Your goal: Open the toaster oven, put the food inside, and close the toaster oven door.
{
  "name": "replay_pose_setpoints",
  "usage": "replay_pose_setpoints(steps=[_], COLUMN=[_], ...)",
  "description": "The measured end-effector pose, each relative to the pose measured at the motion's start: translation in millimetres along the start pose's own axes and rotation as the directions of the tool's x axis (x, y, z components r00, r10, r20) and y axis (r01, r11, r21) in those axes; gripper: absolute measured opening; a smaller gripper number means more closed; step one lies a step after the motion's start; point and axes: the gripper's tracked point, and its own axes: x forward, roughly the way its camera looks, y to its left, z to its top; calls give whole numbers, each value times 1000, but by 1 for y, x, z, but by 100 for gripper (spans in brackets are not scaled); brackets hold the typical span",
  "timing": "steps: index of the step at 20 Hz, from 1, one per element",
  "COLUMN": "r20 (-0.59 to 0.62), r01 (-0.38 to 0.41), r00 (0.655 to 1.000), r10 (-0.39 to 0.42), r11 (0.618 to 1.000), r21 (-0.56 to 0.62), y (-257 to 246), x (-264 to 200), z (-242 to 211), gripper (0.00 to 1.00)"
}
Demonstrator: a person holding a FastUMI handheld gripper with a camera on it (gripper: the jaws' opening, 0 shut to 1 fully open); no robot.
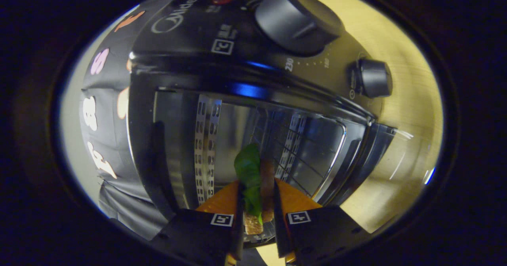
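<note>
Clamped between the gripper (pixel 256 204) fingers, the food (pixel 253 186), a leafy layered sandwich, sits inside the open toaster oven (pixel 222 56); soft, light, crushable, best held at its crusts.

We hold our gripper (pixel 256 202) rolled sideways, its two fingers pressed on the food (pixel 253 186) between them, tips reaching into the toaster oven (pixel 222 83) mouth.

"Midea" on the toaster oven (pixel 186 32) top, "230" – "180" – by its knob (pixel 295 20)
</note>
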Motion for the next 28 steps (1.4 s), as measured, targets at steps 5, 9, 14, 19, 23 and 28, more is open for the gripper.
replay_pose_setpoints(steps=[5,9,14,19,23,28], r20=[54,112,161,179,156,158], r01=[34,83,182,256,273,249], r00=[998,992,977,959,957,964], r10=[-31,-62,-140,-218,-245,-213], r11=[997,976,942,941,942,933], r21=[-71,-200,-281,-223,-194,-261], y=[-3,-6,-16,-24,-35,-35], x=[-14,-22,-34,-47,-57,-79], z=[5,10,19,30,29,35], gripper=[50,60,71,83,92,98])
